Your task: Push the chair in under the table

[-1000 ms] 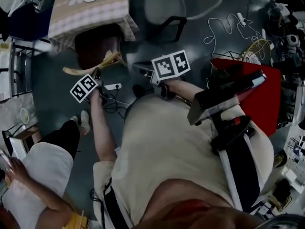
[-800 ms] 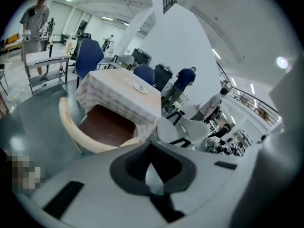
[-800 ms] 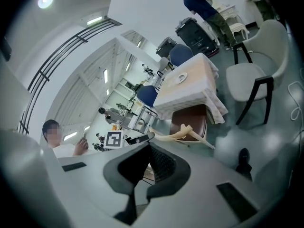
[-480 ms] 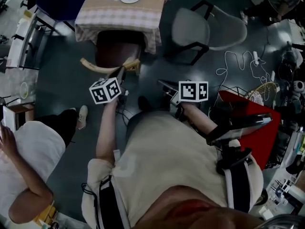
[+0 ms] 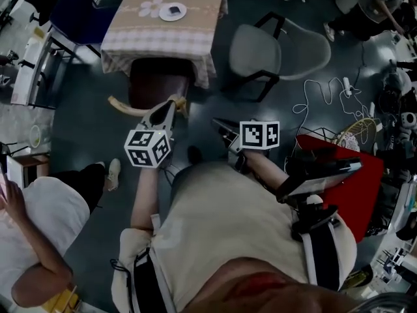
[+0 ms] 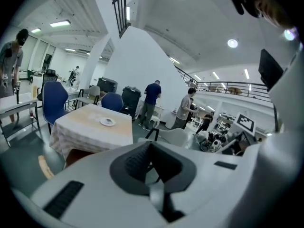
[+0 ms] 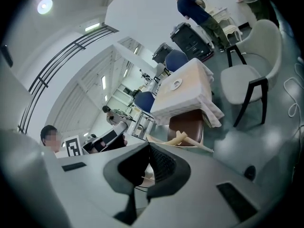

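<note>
OK so the chair [image 5: 158,87] sits straight ahead of me with its dark seat already partly under the near edge of the table [image 5: 195,51], and the curved wooden backrest [image 5: 130,107] still sticks out on my side. That backrest runs side to side across my view, so any push has to go square into it, away from me and toward the table. The left gripper [image 5: 171,104] is clearly the nearer one. Its tip lines up with the right end of the backrest in the head view, but the left gripper view looks out over the tabletop with the chair low and off to the left, so I'd say it's above the rail, not on it. The right gripper [image 5: 217,122] hangs off to the right, well apart from the chair. Both sets of tongs are clenched on nothing. Compared with a second ago, the left one has come up and rolled, the right has barely shifted, and the chair looks about as tucked in as before.
</note>
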`<state>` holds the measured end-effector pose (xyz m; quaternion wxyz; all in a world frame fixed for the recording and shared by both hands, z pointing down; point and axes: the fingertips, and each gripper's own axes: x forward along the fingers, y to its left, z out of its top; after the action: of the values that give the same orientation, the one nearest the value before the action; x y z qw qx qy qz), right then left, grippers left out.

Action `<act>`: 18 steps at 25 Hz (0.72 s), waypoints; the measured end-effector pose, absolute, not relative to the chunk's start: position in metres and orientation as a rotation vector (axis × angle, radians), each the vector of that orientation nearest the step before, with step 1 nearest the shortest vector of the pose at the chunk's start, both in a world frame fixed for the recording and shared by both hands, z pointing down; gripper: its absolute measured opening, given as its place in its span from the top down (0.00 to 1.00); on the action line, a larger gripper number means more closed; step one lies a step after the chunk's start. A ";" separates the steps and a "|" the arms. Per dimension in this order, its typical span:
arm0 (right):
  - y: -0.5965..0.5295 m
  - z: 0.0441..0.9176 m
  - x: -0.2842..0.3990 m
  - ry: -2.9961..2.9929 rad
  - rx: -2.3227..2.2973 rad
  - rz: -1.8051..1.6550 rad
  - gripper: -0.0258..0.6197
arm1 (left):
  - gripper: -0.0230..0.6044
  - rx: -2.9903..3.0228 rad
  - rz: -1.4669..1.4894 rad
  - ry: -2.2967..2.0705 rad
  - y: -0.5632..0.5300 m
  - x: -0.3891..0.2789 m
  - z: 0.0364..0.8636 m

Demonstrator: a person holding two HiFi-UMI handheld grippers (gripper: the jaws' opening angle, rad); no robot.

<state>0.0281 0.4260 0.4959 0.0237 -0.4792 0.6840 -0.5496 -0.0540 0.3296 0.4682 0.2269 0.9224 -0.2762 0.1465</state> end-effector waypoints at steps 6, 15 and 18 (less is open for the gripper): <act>0.430 0.490 0.050 2.124 -1.473 -1.652 0.95 | 0.95 2.604 0.443 -0.758 0.350 -0.031 0.457; 0.433 0.487 0.092 2.115 -1.468 -1.634 0.95 | 0.95 2.638 0.463 -0.812 0.360 0.003 0.439; 0.431 0.488 0.102 2.113 -1.462 -1.644 0.95 | 0.95 2.617 0.501 -0.856 0.360 0.004 0.440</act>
<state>0.1015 0.4305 0.4879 0.0457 -0.4787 0.6921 -0.5383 0.0036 0.3596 0.4401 0.1706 0.9213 -0.3015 0.1763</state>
